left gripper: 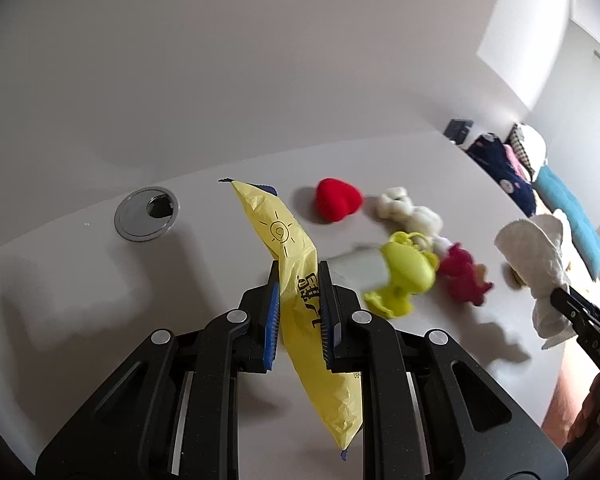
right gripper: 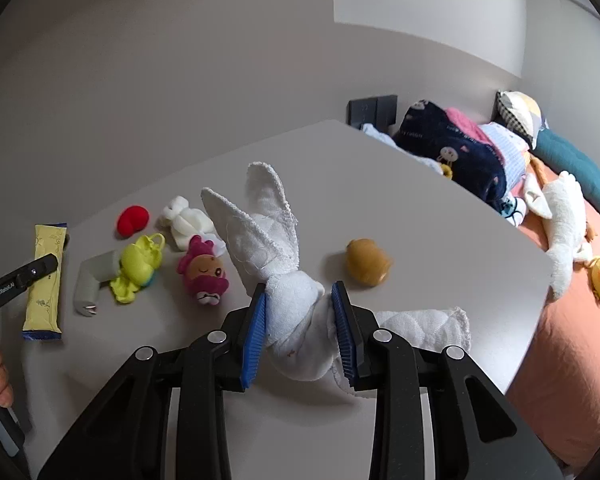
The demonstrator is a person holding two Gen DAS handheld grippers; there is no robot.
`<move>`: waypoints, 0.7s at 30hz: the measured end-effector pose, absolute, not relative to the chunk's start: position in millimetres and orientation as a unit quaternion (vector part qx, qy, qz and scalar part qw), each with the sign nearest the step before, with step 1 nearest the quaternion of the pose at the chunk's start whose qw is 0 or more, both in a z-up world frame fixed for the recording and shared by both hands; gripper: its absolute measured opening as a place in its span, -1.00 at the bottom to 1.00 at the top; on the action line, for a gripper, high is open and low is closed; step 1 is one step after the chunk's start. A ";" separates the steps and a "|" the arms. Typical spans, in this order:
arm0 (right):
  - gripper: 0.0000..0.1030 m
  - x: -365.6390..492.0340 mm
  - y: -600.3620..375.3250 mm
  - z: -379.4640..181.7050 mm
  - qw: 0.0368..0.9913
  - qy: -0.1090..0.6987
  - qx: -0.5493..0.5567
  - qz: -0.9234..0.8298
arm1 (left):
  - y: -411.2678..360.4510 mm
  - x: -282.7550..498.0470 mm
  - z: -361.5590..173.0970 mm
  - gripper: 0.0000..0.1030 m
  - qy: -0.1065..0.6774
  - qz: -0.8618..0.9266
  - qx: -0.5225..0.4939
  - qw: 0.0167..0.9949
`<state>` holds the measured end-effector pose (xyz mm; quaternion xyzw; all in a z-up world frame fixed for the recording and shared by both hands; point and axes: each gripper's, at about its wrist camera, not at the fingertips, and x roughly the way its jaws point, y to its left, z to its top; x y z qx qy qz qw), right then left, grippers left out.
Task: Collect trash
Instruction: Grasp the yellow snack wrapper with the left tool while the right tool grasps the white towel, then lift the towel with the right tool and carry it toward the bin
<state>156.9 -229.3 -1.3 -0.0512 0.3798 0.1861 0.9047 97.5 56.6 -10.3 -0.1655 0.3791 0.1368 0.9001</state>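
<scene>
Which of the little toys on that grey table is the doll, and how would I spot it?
Look at the grey table beside the bed, at the cluster of small toys near its middle. The doll lies just left of the white cloth held in the right hand-held gripper, with the yellow-green toy on its other side. It alone has a tan face with closed eyes under frilly magenta hair.

Soft, even daylight fills both fisheye views, with a brighter patch on the far wall [left gripper: 528,40]; shadows on the grey table [right gripper: 420,184] fall soft-edged toward the camera. Straight edges bow strongly and the corners vignette to black; in the left wrist view the small toys [left gripper: 404,280] are smeared by motion blur.
</scene>
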 end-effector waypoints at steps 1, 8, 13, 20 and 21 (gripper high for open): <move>-0.34 152.4 -231.1 1.8 0.907 0.376 -0.051 0.184 | 54.4 95.2 -7.9 -0.69 0.377 0.134 -0.164 0.902; -0.33 124.0 -252.0 19.1 0.915 0.359 -0.034 0.178 | 31.9 73.7 4.6 -0.69 0.373 0.107 -0.153 0.909; -0.33 106.7 -270.3 25.9 0.921 0.351 -0.027 0.167 | 9.9 67.2 12.7 -0.69 0.368 0.088 -0.138 0.915; -0.32 81.5 -299.1 32.3 0.927 0.342 -0.011 0.154 | -23.9 60.8 20.3 -0.69 0.365 0.057 -0.118 0.922; -0.32 77.9 -304.1 33.1 0.928 0.341 -0.009 0.151 | -28.8 60.5 20.7 -0.69 0.366 0.051 -0.116 0.922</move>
